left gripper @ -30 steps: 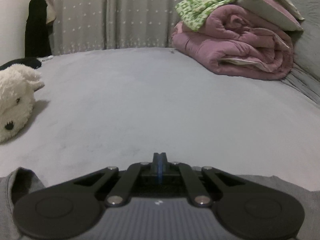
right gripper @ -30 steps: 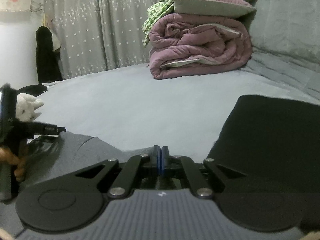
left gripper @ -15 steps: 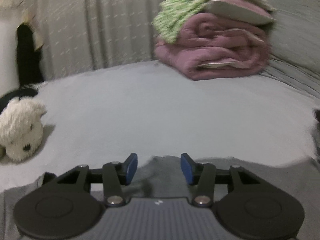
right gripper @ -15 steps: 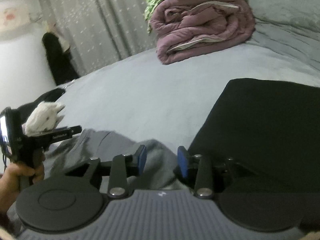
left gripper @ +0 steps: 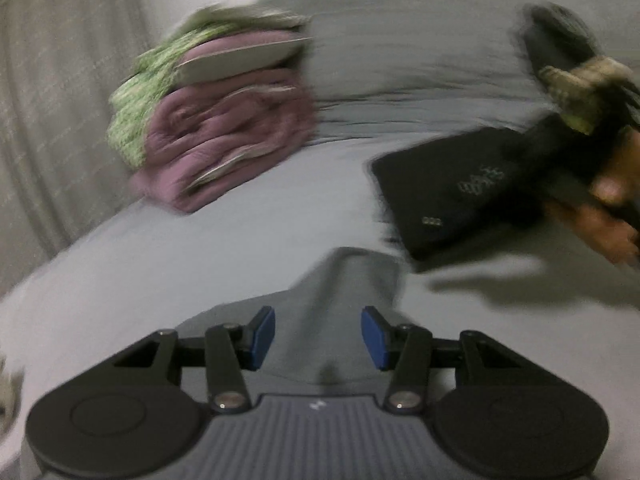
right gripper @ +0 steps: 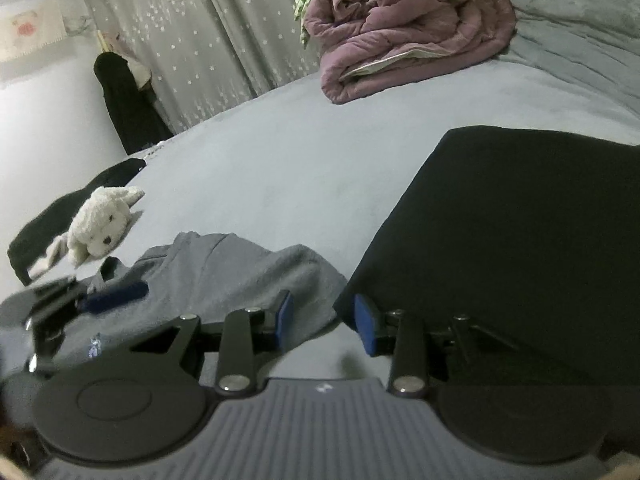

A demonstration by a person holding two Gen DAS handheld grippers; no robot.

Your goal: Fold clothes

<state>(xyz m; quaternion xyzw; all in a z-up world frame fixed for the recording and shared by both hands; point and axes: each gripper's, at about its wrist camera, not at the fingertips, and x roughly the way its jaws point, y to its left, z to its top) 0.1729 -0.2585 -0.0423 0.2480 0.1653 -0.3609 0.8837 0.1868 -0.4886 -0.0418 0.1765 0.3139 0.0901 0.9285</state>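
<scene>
A grey garment (right gripper: pixel 240 276) lies bunched on the bed in front of both grippers. My right gripper (right gripper: pixel 324 326) stands open just above the garment's right edge, and its blue pads grip nothing. My left gripper (left gripper: pixel 318 338) is open too. A fold of the grey garment (left gripper: pixel 352 280) lies below and ahead of it, untouched by the pads. A folded black garment (right gripper: pixel 520 240) rests flat to the right. The left wrist view is blurred; it shows the black garment (left gripper: pixel 460 200) and, at the right edge, the hand holding the right gripper (left gripper: pixel 600 216).
A rolled pink quilt (right gripper: pixel 408 40) with green bedding on top sits at the far side of the bed. A white plush toy (right gripper: pixel 100 228) and a black cloth (right gripper: pixel 48 220) lie at the left. Behind them are a curtain (right gripper: pixel 192 40) and a dark hanging item (right gripper: pixel 124 108).
Both grippers went from shut to open, and the grey garment now lies loose on the bed. The left gripper swung right and rolled. The right gripper shifted slightly.
</scene>
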